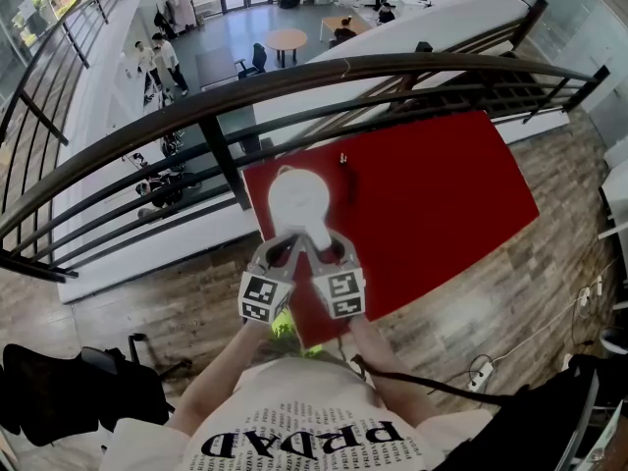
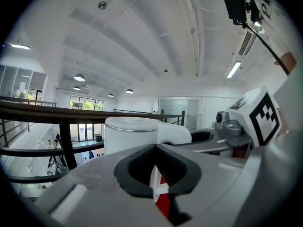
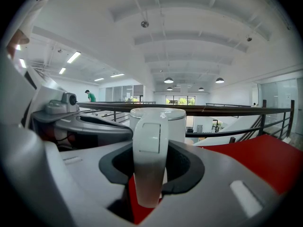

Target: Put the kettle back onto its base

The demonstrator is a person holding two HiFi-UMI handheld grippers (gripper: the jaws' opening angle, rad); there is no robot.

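Observation:
A white kettle stands near the left corner of the red table, seen from above with its lid up. No separate base shows; whatever is under the kettle is hidden. My right gripper is shut on the kettle's handle, which runs upright between its dark pads. Just left of the handle is my left gripper, jaws closed together with nothing held. In the left gripper view the kettle rises beyond that gripper, slightly left.
A dark metal railing runs right behind the table, with an open atrium below it. A small object sits on the table's far edge. A black cable and a power strip lie by the person's right side.

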